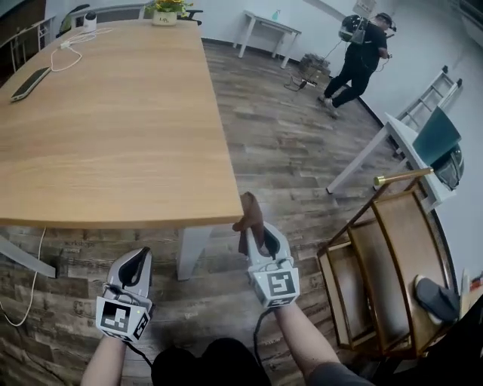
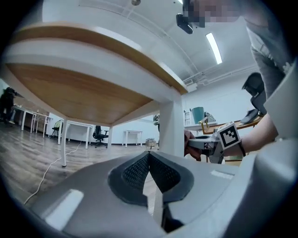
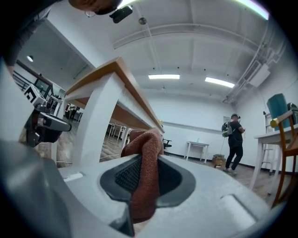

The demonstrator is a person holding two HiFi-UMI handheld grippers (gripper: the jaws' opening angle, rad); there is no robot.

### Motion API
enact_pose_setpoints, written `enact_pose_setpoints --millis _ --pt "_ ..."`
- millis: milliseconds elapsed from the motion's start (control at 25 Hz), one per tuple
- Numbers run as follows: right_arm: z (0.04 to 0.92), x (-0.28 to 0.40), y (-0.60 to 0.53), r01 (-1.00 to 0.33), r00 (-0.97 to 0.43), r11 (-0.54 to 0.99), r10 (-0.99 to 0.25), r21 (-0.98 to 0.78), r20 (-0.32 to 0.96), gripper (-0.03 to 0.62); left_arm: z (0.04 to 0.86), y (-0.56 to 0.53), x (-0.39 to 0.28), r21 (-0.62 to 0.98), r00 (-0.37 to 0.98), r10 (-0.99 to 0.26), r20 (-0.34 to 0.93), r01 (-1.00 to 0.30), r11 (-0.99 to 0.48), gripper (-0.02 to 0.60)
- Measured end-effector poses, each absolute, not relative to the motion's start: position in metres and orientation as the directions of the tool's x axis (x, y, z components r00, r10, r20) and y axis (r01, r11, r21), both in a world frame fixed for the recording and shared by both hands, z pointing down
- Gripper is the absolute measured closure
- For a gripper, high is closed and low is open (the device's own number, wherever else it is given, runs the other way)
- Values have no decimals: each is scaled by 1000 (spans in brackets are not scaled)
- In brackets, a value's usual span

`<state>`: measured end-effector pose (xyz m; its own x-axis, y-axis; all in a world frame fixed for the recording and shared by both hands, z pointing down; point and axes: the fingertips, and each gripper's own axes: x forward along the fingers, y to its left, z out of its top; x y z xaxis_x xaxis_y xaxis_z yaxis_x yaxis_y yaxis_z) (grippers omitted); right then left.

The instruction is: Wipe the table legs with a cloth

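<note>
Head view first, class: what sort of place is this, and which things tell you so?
Probably an open-plan office or workroom: there is a long wooden table, a white desk by the far wall, an office chair, and ceiling strip lights.

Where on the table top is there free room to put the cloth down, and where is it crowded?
From the near edge up to the phone, the table is bare wood. The far end is crowded: white cable, plant pot.
</note>
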<state>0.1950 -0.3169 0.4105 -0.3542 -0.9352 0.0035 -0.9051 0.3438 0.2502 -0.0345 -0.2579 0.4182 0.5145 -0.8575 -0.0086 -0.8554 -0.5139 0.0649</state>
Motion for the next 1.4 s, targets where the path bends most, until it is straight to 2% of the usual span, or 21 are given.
enact_pose_setpoints --millis 440,920,1240,1400 --pt "331 205 -289 -938 -310 326 -941 118 137 530 335 -222 -42 125 413 -906 95 -907 -401 561" --pt "225 199 -255 -919 -380 393 -872 -20 310 530 200 -177 -22 236 323 -922 214 -933 -272 561" --pt "176 198 -223 -885 -456 460 -836 -63 305 530 129 -172 -15 242 262 -949 175 -946 -217 561" --pt "163 191 -213 -888 -455 452 -842 -80 290 530 118 -164 -19 238 275 -946 172 -943 -231 562"
